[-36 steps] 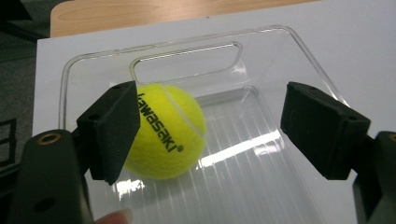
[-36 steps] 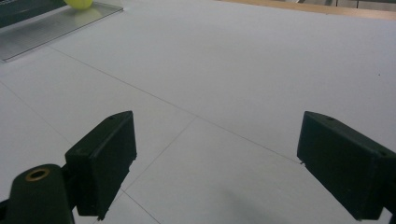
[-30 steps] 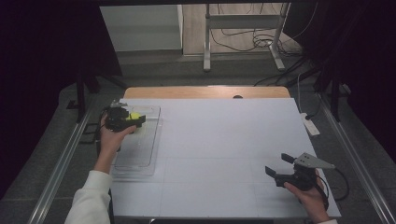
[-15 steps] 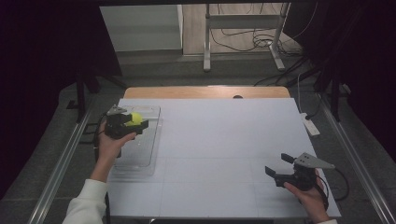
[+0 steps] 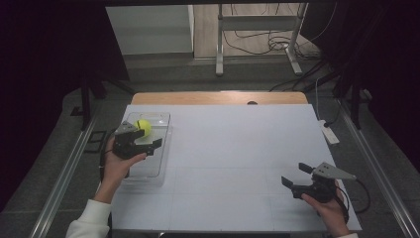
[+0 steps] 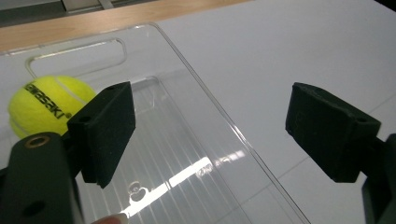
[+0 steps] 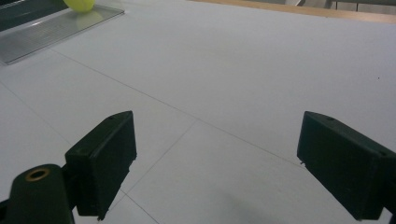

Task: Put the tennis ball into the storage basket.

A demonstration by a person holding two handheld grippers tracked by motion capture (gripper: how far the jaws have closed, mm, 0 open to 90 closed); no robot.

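The left gripper (image 5: 141, 141), jaws wide and empty, hangs over the clear plastic tray (image 6: 196, 116); the yellow tennis ball (image 6: 44, 105) lies just beyond its left jaw.

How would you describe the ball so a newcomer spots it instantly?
Start at the white table, then find the clear plastic tray near its left edge. The tennis ball lies at the tray's far end, beside the left gripper; it is the table's one bright yellow thing.

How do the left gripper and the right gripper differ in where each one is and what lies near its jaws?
The left gripper hangs over the clear tray, near the tennis ball; the right gripper is above bare white table, far from both. Both have open, empty jaws.
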